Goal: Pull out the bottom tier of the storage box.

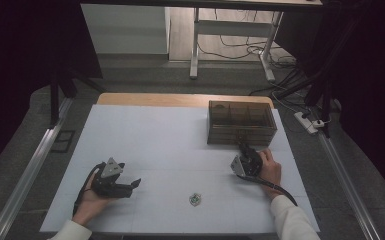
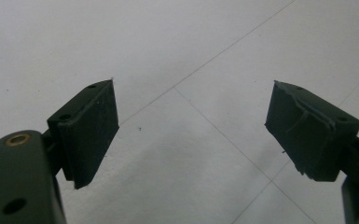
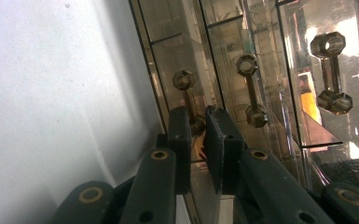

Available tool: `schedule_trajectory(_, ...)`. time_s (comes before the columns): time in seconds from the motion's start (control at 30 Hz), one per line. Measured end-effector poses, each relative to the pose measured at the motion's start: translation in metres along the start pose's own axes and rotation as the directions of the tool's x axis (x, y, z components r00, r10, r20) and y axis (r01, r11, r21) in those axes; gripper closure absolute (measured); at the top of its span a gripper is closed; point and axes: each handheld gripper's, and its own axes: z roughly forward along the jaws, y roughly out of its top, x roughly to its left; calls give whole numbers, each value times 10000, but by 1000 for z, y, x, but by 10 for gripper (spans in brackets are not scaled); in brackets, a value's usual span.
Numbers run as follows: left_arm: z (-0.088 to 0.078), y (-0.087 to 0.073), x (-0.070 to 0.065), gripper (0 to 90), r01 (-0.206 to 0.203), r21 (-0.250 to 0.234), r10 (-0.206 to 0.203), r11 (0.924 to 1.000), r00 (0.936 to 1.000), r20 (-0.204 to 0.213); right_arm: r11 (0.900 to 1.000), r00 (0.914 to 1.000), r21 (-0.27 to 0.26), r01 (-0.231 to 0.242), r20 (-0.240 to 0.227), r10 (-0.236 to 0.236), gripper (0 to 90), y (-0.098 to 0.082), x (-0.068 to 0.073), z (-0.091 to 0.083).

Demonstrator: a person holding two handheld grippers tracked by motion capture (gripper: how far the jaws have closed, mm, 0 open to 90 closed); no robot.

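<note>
Smoky brown acrylic drawer box (image 1: 242,122) sits at the far right of the white desk (image 1: 160,145), and the right tongs (image 1: 242,148) are right up against its front, clenched on the leftmost drawer handle (image 3: 186,100) as seen in the right gripper view. Left tongs (image 1: 132,184) are spread wide, nothing between them, low over bare desk. A small green thing (image 1: 195,199) lies near the front edge.

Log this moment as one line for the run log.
right gripper: shut on drawer handle | drawer box: far right of table | left gripper: open, empty | small item: untouched
</note>
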Motion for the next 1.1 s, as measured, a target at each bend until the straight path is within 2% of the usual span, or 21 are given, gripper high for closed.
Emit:
schedule_trajectory(0.07, 0, 0, 0, 170, 28, -6, -28, 10000, 10000, -7, 9999, 9999, -28, 107, 43, -106, 807, 0, 0, -1)
schedule_trajectory(0.53, -2, -2, 0, 169, 26, -15, -26, 10000, 10000, -53, 10000, 10000, -20, 41, -6, -41, 810, 1, 1, -3)
schedule_trajectory(0.57, -2, -2, 1, 169, 22, -15, -22, 10000, 10000, -53, 10000, 10000, -41, 0, -19, 0, 900, 0, 1, -3)
schedule_trajectory(0.7, -4, -2, 0, 168, 1, -53, -1, 10000, 10000, -70, 9999, 10000, -154, -56, 54, 57, 899, 0, 0, -4)
schedule_trajectory(0.83, -4, -3, 3, 168, 102, -36, -103, 9999, 9999, -107, 9999, 9999, -136, -85, 123, 87, 882, 0, 1, -3)
schedule_trajectory(0.87, -4, -3, 2, 169, 85, -41, -86, 10000, 9999, -112, 9999, 9999, -94, -124, -36, 124, 821, 0, 1, -3)
schedule_trajectory(0.9, -4, -3, 2, 169, 50, -28, -50, 10000, 9999, -106, 10000, 9999, -16, -51, -120, 50, 807, 0, 1, -2)
schedule_trajectory(0.97, -3, -3, 2, 169, 34, -11, -34, 10000, 9999, -102, 9999, 9998, -26, -140, -143, 140, 799, 0, 1, -2)
schedule_trajectory(1.1, -3, -3, 2, 168, 112, -15, -112, 9999, 9999, -103, 10000, 10000, 23, 7, -99, -7, 790, 0, 1, 0)
